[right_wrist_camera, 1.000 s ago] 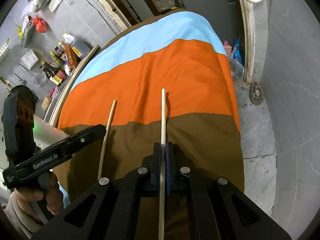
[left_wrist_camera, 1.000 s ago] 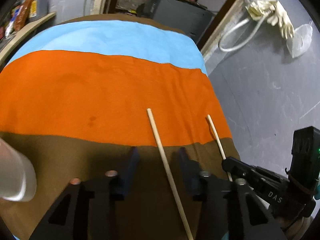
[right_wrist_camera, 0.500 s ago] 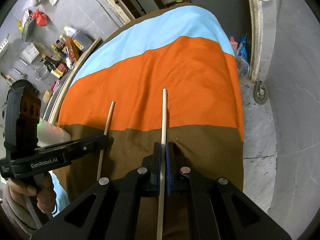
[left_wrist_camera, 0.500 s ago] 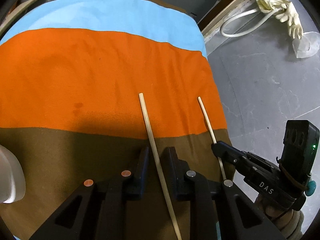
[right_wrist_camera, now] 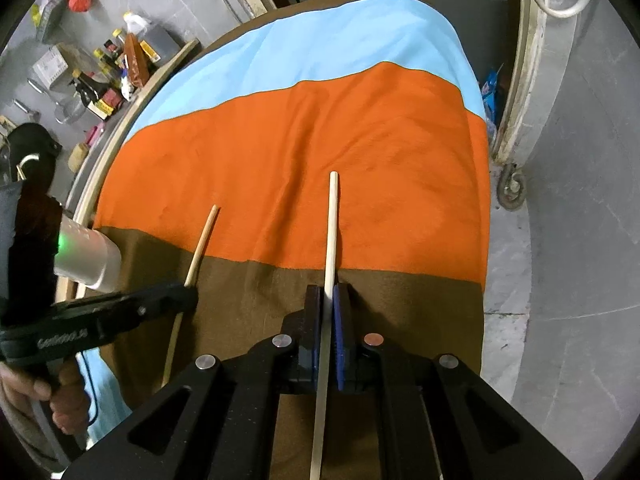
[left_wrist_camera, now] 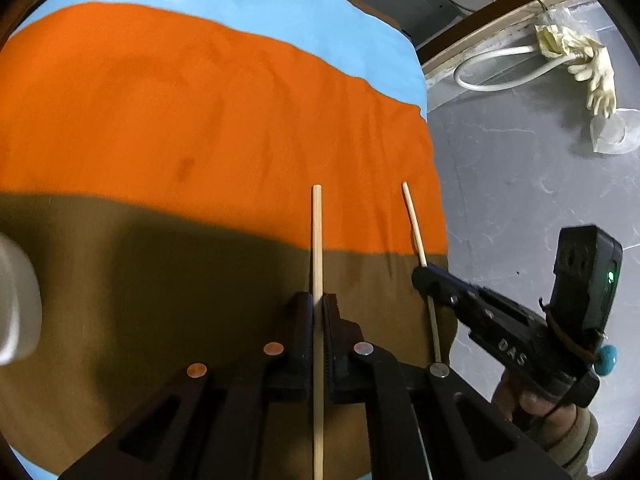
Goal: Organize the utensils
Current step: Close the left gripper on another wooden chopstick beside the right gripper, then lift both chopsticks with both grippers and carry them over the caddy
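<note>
gripping one wooden chopstick each, both tongs are closed. left gripper [left_wrist_camera: 318, 312] pinches the left chopstick [left_wrist_camera: 317, 240] between its pads, stick running toward 12 o'clock over the striped cloth [left_wrist_camera: 180, 120]. right gripper [right_wrist_camera: 330, 308] clamps the right chopstick [right_wrist_camera: 332, 220] likewise, tip at 12 o'clock on the orange band. from the left wrist view the right gripper sits at 3 o'clock, a hand [left_wrist_camera: 536, 408] on its handle. a white container [right_wrist_camera: 88, 256] stands at 9 o'clock of the right view. bottles [right_wrist_camera: 104, 88] crowd the floor at 10 o'clock.
</note>
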`<move>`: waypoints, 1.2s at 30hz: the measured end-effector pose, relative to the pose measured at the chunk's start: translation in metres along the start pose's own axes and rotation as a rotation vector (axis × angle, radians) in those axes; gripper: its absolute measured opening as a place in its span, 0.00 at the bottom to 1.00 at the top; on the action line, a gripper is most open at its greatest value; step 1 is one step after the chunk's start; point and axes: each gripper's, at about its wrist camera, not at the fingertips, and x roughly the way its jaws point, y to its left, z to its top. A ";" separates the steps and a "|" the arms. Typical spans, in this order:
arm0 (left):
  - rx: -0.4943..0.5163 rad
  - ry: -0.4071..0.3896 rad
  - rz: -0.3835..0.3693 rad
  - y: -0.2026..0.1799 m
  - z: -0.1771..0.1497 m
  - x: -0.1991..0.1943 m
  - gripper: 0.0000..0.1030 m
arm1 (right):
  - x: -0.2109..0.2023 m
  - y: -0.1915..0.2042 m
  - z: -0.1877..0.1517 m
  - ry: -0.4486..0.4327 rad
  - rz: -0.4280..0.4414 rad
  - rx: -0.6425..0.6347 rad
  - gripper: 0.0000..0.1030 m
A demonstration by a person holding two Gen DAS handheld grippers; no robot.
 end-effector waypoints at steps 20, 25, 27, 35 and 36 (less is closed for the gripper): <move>0.207 -0.282 0.032 -0.002 -0.053 -0.112 0.05 | -0.096 0.053 -0.052 -0.402 0.111 0.068 0.04; 0.246 -0.378 0.035 -0.006 -0.046 -0.155 0.05 | -0.118 0.074 -0.056 -0.479 0.131 0.045 0.04; 0.255 -0.404 0.041 -0.010 -0.044 -0.166 0.05 | -0.127 0.085 -0.051 -0.515 0.138 0.029 0.04; 0.236 -0.485 0.064 -0.011 -0.026 -0.211 0.05 | -0.166 0.131 -0.033 -0.647 0.164 -0.053 0.04; 0.236 -0.496 0.065 -0.011 -0.026 -0.216 0.05 | -0.169 0.135 -0.032 -0.660 0.169 -0.058 0.04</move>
